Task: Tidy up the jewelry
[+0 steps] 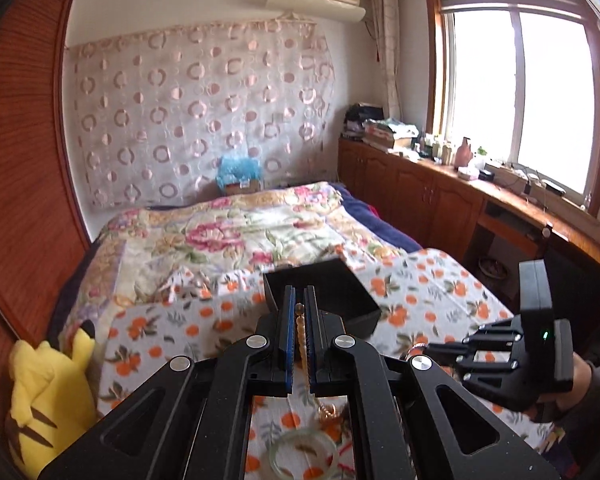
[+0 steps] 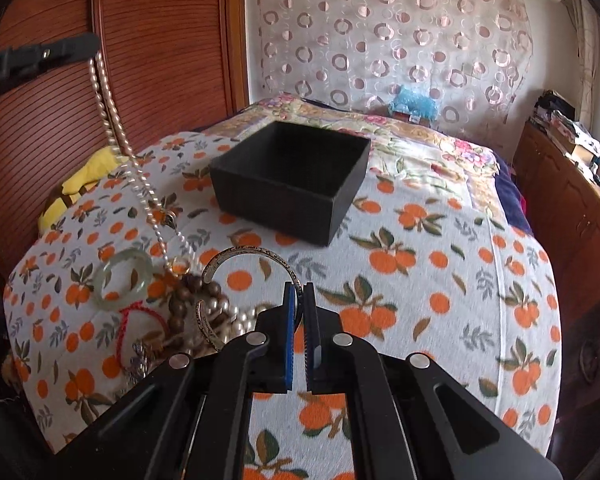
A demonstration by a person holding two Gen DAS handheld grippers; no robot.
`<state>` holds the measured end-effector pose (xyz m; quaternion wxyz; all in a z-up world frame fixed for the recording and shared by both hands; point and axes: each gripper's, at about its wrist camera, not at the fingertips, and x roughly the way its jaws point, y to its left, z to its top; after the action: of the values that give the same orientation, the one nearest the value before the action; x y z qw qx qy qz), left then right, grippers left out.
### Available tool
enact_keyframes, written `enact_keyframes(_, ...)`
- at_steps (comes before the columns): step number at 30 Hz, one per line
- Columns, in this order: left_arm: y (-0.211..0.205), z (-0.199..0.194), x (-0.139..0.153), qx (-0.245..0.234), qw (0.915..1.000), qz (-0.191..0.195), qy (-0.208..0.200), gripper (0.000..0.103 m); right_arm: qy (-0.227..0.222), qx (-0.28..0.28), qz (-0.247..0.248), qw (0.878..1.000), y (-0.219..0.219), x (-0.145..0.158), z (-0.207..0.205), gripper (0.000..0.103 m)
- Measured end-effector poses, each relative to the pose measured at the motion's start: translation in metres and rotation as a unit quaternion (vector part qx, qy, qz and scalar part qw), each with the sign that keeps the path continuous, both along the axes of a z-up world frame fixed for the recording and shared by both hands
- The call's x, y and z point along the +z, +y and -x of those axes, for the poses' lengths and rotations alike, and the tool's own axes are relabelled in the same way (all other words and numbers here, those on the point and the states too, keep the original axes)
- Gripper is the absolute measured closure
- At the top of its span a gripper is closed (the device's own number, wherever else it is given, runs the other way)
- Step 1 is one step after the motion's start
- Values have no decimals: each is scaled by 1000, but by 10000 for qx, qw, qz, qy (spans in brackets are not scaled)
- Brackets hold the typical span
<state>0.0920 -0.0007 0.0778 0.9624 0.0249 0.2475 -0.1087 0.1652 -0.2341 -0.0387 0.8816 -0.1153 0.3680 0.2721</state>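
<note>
On the bed's orange-print cover (image 2: 420, 280), the left gripper (image 1: 299, 300) pinches a limp, slippery pearl necklace (image 2: 112, 120) lifted over the pile, best held mid-strand; the right gripper (image 2: 299, 292) clamps a stiff, light silver bangle (image 2: 244, 254) by its rim, near the black box (image 2: 288, 204)

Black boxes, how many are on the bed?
1. The black box sits open on the orange-print blanket, ahead of both grippers and beyond the jewelry pile. It looks empty; none other shows.
</note>
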Motion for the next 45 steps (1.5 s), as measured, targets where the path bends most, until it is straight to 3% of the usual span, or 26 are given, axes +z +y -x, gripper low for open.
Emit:
enact_keyframes(11, -6, -22, 36, 98, 9994, -100, -322, 99, -168, -45, -12, 9998, 12, 23, -37, 98)
enact_keyframes(26, -17, -75, 75, 272, 9980, -155, -551, 99, 62, -289, -183, 9994, 35, 15, -118, 98)
enact_keyframes(31, -27, -89, 73, 281, 9979, -210, -542, 99, 137, -234, -134, 9995, 49, 7, -128, 98)
enact_keyframes(34, -28, -97, 67, 289, 9982, -203, -481, 99, 205, -149, -139, 9996, 52, 2, -131, 92)
enact_keyframes(45, -30, -122, 35, 361, 9988, -250, -231, 99, 79, -46, -369, 9993, 22, 5, -97, 92)
